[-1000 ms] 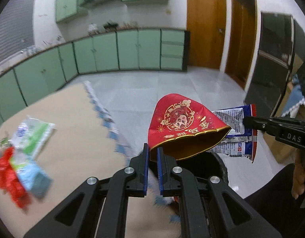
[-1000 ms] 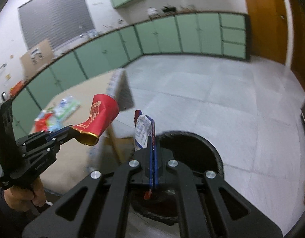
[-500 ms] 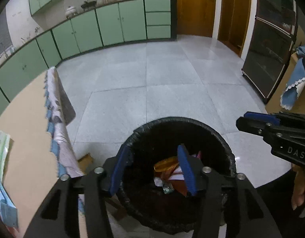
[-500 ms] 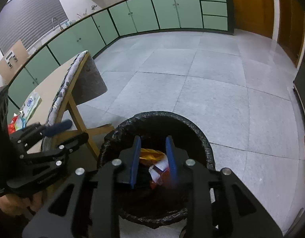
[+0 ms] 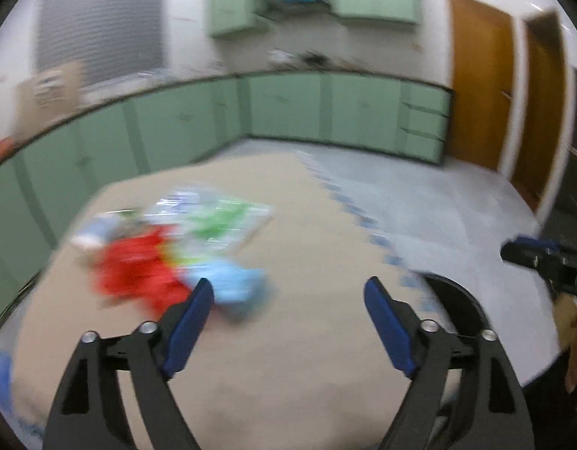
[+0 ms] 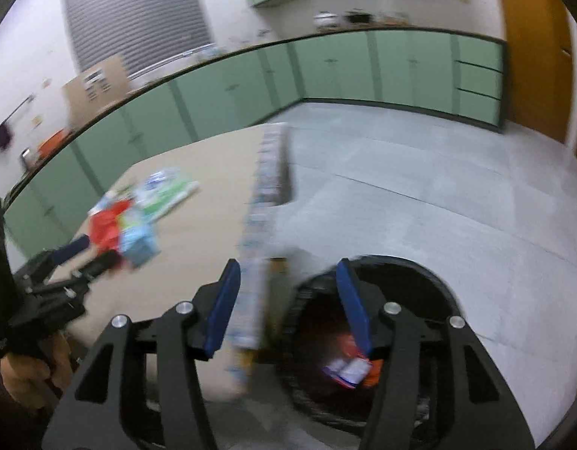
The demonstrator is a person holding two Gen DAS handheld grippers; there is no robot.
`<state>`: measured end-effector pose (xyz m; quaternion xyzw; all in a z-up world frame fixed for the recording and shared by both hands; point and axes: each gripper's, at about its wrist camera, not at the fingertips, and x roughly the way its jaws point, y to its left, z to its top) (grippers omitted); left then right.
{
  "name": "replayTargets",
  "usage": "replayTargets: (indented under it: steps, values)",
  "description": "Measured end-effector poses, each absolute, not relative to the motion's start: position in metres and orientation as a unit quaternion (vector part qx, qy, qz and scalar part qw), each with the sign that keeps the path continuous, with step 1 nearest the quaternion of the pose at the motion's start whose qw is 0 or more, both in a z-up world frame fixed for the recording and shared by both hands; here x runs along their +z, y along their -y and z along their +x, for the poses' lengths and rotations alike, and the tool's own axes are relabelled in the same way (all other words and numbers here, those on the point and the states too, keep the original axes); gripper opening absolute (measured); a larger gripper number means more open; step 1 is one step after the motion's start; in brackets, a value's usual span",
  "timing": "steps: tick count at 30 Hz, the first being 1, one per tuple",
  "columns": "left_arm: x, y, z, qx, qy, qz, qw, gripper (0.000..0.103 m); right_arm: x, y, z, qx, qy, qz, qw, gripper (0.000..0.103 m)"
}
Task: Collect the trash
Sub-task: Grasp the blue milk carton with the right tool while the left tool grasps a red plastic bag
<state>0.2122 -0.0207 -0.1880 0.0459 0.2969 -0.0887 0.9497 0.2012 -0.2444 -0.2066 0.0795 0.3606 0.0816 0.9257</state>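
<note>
Several wrappers lie in a blurred pile on the beige table (image 5: 288,367): a red one (image 5: 138,270), a light blue one (image 5: 239,285) and a green and white one (image 5: 221,221). My left gripper (image 5: 288,300) is open and empty above the table, just right of the pile. My right gripper (image 6: 286,292) is open and empty above the table's corner and the black trash bin (image 6: 430,281). Dropped wrappers (image 6: 348,367) lie inside the bin. The pile also shows in the right wrist view (image 6: 131,221), with the left gripper (image 6: 86,251) beside it.
The bin's rim (image 5: 460,300) stands on the floor by the table's right edge. The right gripper's tip (image 5: 528,255) shows at far right. Green cabinets (image 5: 288,112) line the walls. Wooden doors (image 5: 479,93) stand at the back right. Grey tiled floor (image 6: 438,187) lies beyond the table.
Both grippers let go of their wrappers into the bin, then opened wide. Both have swung up and left from the bin toward the table and the pile.
</note>
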Motion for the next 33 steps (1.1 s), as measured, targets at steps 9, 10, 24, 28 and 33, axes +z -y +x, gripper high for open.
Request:
replayTargets:
  steps: [9,10,24,28,33]
  values:
    - [-0.187,-0.075,0.186,-0.002,-0.267,0.017,0.964,0.084,-0.210,0.127,0.238,0.202,-0.357,0.013,0.912,0.066]
    - [-0.189,-0.079,0.188,-0.001,-0.264,0.015,0.964,0.083,-0.210,0.120,0.243,0.206,-0.356,0.009,0.911,0.066]
    - [-0.222,-0.103,0.218,-0.020,-0.286,0.010,0.958,0.077,-0.261,0.067,0.305,0.230,-0.391,-0.024,0.891,0.069]
    - [-0.228,-0.103,0.225,-0.028,-0.292,0.005,0.956,0.073,-0.269,0.058,0.319,0.242,-0.401,-0.026,0.883,0.061]
    - [-0.237,-0.096,0.233,-0.037,-0.304,0.003,0.952,0.069,-0.270,0.062,0.316,0.253,-0.402,-0.010,0.880,0.046]
